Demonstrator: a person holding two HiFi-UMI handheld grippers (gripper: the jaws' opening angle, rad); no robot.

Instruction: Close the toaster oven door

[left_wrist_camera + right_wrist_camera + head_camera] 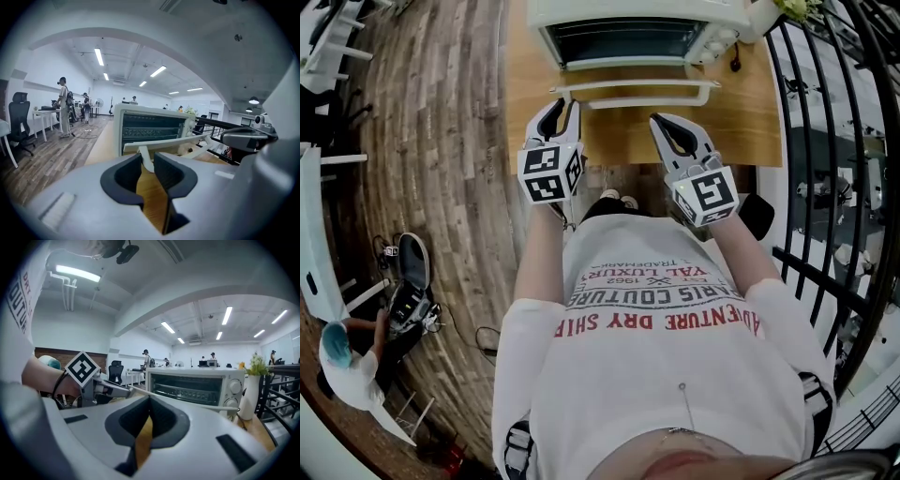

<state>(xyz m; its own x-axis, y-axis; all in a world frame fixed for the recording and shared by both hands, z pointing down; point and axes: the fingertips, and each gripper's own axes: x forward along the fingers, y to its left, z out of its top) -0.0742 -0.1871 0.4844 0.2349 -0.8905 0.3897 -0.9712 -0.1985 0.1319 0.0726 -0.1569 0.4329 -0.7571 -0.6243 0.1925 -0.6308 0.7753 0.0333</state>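
Step in hand, as I read it: the reach-in to the door, with no lift started.

The white boxy toaster oven [628, 14] sits at the far edge of the light wooden bench [750, 112]. Its glass-front drop-down door [633, 66] is open, hinged down and sticking out toward the person, so the wire racks inside show. The long white bar handle [633, 91] runs along the door's near edge.

Left tongs [565, 105] are partly open with a narrow gap and sit at the left end of the handle. In the left gripper view the handle's white left post [144, 154] lines up in the gap of the left tongs [147, 160]. I cannot tell whether the pads touch it or it sits just beyond the tips, so I call it not gripped.

Right tongs [659, 119] are closed, tip to tip and empty. They sit just short of the handle's right half. In the right gripper view the right tongs [149, 399] point at the oven's front, with the door edge crossing above them.

Next move, my call: get both tips under the handle or door edge, then swing the door up on its hinge. Then push it flat against the oven face until it seats. Keep the two sides even so the door does not twist, and push gently, since the oven could slide back on the bench.
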